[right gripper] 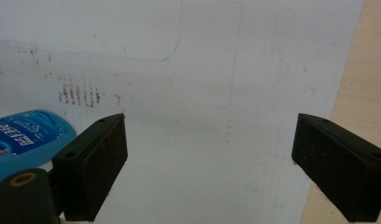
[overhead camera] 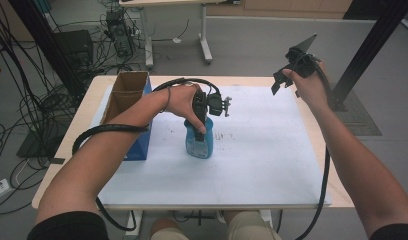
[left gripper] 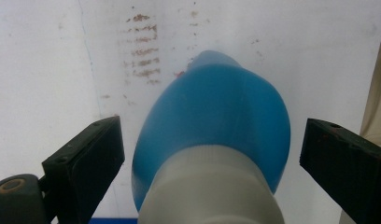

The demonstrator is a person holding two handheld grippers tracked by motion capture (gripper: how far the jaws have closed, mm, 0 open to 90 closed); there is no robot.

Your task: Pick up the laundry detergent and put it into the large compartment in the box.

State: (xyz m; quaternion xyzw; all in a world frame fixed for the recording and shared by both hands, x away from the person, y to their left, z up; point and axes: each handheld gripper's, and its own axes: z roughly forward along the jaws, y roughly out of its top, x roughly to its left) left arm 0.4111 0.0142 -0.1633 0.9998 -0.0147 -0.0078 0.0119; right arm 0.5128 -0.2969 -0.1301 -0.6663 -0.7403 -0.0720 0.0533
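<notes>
A blue bottle (overhead camera: 199, 144) with a white cap (left gripper: 212, 186) stands upright on the white sheet (overhead camera: 262, 150) near the table's middle. My left gripper (overhead camera: 198, 124) points straight down over the bottle's top. In the left gripper view the bottle (left gripper: 216, 116) sits between the jaws. The left gripper (left gripper: 209, 128) is open, with a gap showing on each side of the bottle. My right gripper (overhead camera: 280, 82) is held up above the sheet's far right corner. It is open (right gripper: 209, 121) with nothing between the jaws. The bottle's label (right gripper: 25, 135) shows at the lower left of the right gripper view.
An open cardboard box (overhead camera: 123, 92) with a blue side (overhead camera: 138, 147) stands at the sheet's left edge, close to my left forearm. Brown smudges (right gripper: 79, 95) mark the sheet behind the bottle. Bare wooden table edge (right gripper: 361, 93) runs along the right. A black frame post (overhead camera: 372, 45) rises at the far right.
</notes>
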